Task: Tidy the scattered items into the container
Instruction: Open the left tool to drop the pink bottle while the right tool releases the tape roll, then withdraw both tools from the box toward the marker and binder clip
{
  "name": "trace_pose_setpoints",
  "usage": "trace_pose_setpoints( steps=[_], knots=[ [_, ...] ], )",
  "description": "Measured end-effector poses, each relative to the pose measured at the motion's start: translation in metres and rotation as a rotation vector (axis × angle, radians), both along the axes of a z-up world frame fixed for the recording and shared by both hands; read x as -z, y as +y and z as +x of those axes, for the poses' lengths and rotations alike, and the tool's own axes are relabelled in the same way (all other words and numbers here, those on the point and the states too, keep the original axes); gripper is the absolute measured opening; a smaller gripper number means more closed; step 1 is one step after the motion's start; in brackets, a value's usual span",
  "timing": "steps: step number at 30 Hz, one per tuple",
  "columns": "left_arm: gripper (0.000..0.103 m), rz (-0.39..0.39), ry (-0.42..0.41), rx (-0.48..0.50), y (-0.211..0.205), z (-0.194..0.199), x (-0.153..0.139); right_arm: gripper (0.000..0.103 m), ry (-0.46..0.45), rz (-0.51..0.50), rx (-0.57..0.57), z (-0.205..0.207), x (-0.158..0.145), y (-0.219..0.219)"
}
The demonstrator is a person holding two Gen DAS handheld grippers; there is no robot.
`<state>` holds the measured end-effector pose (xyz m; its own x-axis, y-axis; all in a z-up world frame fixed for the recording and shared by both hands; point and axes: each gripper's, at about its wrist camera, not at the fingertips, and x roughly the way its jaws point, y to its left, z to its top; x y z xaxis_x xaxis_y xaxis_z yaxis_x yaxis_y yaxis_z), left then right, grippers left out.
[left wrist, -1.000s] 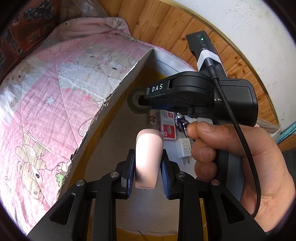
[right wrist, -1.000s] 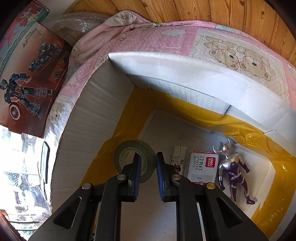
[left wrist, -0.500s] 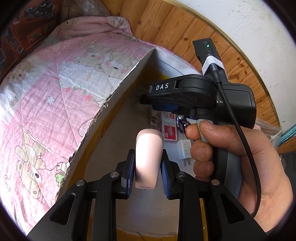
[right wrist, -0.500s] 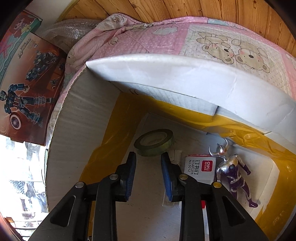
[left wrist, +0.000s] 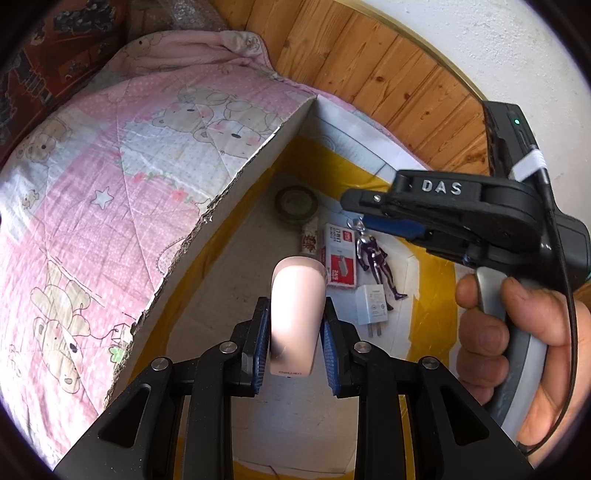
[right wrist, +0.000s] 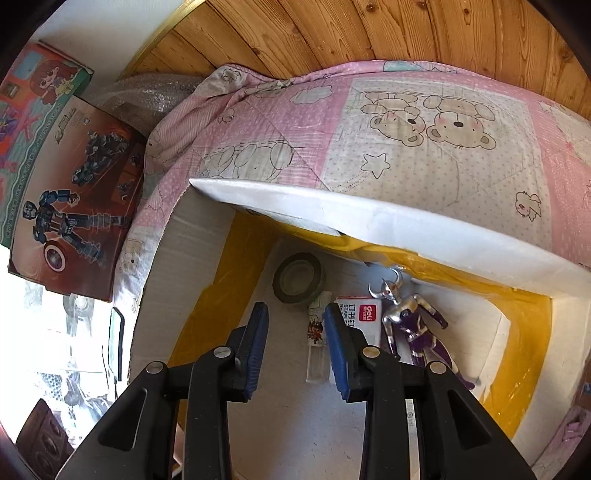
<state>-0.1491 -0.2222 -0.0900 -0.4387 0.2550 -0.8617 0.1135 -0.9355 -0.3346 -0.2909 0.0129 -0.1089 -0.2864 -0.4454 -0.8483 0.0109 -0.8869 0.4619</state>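
Note:
My left gripper (left wrist: 293,332) is shut on a pale pink rounded case (left wrist: 295,306) and holds it above the open white cardboard box (left wrist: 236,184). My right gripper (right wrist: 295,332) is open and empty above the same box (right wrist: 332,214); it also shows in the left wrist view (left wrist: 461,218), held by a hand. On the box floor lie a grey-green tape roll (right wrist: 298,278), a small tube (right wrist: 317,328), a red-and-white staples box (right wrist: 360,314), a silver-purple figure (right wrist: 410,321) and a white charger (left wrist: 371,304).
The box sits on a pink bear-print quilt (right wrist: 406,140). Yellow tape (right wrist: 528,343) lines its inner seams. Toy cartons (right wrist: 70,177) stand at the left. A wooden wall panel (right wrist: 332,33) runs behind.
My right gripper opened, let go of the tape roll, which now lies flat on the box floor, and rose up and back. The left gripper keeps holding the pink case.

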Motion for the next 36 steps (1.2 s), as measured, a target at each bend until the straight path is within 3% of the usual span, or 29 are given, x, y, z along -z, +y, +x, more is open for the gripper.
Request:
trace_pose_setpoints(
  steps=[3,5,8,14,23,36],
  knots=[
    [0.027,-0.01,-0.004,-0.022,-0.003,-0.001,0.001,0.036,0.001,-0.013,-0.009,0.012,-0.004,0.002],
    [0.035,-0.016,-0.006,-0.032,-0.004,-0.003,0.001,0.036,0.012,-0.032,-0.024,0.024,-0.011,0.005],
    [0.038,-0.011,0.01,-0.044,-0.005,-0.003,-0.002,0.039,0.05,-0.054,-0.055,0.048,-0.027,0.012],
    [0.038,-0.012,0.017,-0.046,-0.002,0.0,-0.006,0.042,0.101,-0.067,-0.104,0.105,-0.05,0.032],
    [0.038,-0.019,0.045,-0.031,0.014,0.014,-0.023,0.044,0.154,-0.031,-0.155,0.165,-0.062,0.043],
    [0.038,-0.041,0.104,0.014,0.034,0.051,-0.047,0.044,0.329,0.003,-0.22,0.242,-0.089,0.051]
  ],
)
